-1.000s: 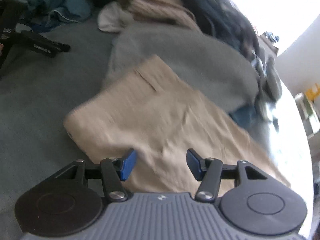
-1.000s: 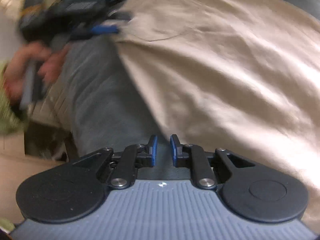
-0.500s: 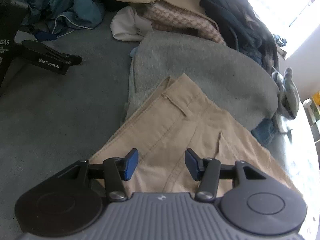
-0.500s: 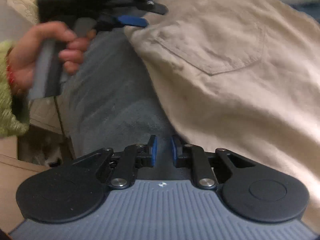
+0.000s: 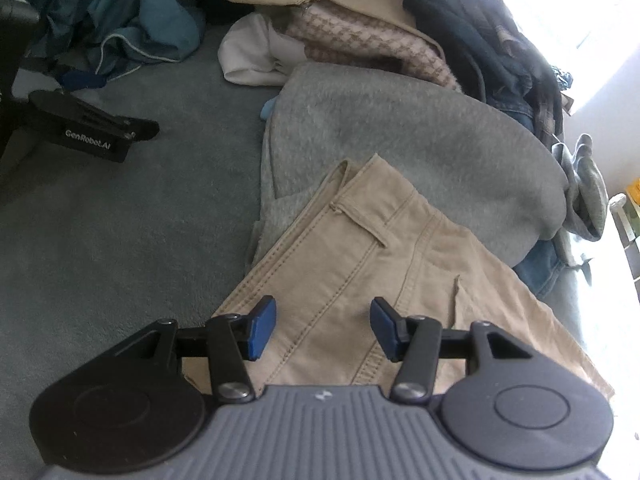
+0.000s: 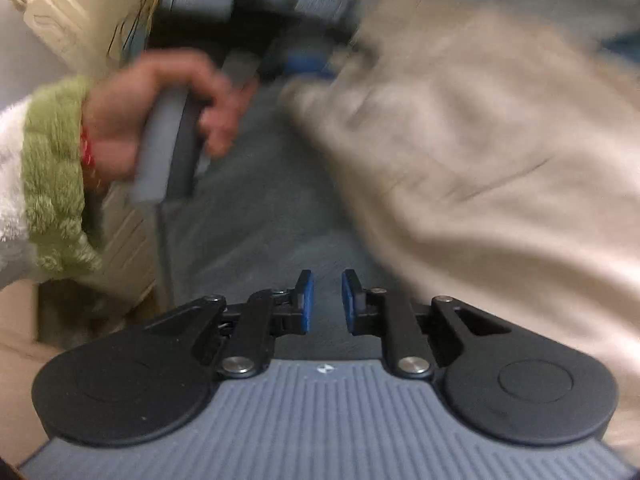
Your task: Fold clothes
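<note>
On the grey bed cover [image 5: 100, 248], khaki trousers [image 5: 360, 280] lengthwise toward the waistband, under the parted, empty left tool [image 5: 322, 326].

Grey-blue bed cover [image 5: 120, 240] carries beige trousers [image 5: 360, 280], grey blanket [image 5: 400, 140]

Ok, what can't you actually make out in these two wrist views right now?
- Left wrist view: tan trousers, near end hidden behind the left gripper.
- Left wrist view: far clothes pile washed out by window glare.
- Right wrist view: motion blur smears the trousers' seams and the person's hand.
</note>
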Demonstrator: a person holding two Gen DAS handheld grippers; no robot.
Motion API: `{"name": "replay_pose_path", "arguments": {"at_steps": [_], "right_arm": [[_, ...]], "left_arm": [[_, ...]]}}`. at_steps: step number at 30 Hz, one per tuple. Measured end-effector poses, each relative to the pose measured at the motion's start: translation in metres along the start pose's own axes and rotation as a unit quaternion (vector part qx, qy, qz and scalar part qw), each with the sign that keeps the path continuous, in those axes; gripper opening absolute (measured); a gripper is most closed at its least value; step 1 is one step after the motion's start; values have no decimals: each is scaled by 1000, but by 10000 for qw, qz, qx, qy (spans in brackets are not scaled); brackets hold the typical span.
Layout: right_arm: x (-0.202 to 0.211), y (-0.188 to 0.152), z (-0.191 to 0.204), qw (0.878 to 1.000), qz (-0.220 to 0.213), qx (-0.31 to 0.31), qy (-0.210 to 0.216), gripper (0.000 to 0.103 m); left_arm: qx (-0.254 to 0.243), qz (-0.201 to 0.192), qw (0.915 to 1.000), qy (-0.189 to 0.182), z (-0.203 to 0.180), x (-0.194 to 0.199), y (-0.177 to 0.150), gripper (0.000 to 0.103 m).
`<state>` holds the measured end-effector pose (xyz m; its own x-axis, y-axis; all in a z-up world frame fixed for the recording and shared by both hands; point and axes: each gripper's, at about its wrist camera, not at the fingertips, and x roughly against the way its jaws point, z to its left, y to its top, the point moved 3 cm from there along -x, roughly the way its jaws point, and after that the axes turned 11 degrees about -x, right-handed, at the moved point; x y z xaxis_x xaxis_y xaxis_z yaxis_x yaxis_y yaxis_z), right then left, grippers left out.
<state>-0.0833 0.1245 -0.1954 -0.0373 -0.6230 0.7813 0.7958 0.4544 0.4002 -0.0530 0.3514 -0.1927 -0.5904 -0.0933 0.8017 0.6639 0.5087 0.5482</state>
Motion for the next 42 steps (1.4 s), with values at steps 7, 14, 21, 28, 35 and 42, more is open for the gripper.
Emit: {"name": "replay_pose_path", "arguments": {"at_steps": [7,14,21,28,35,42], "right_arm": [[69,-45,-129,9899,113,-1046,-952,15],[154,-105,-204,9401,-79,-3232,-1082,21],[152,-108,-250,8361,-788,-5421,286,33],[124,-94,-246,8089,-849,-5766,772,15],[145,-82,-254,8068,-1102,-5687,1158,3],[121,-99,-243,7740,-110,-6156,1479,34]], "left_arm": [[-234,-163,9995,143,-19,32,-9,55],[-566,-323,9976,-214,-70,77,-51,57],[-784,352,9856,-1457,-152,76,-122,57],[-15,854,9794,-1829,-167,58,-155,45],[946,1089,9658,-2153,-166,45,-162,43],[1054,1048,9692,-1965,-168,41,-163,43]]}}
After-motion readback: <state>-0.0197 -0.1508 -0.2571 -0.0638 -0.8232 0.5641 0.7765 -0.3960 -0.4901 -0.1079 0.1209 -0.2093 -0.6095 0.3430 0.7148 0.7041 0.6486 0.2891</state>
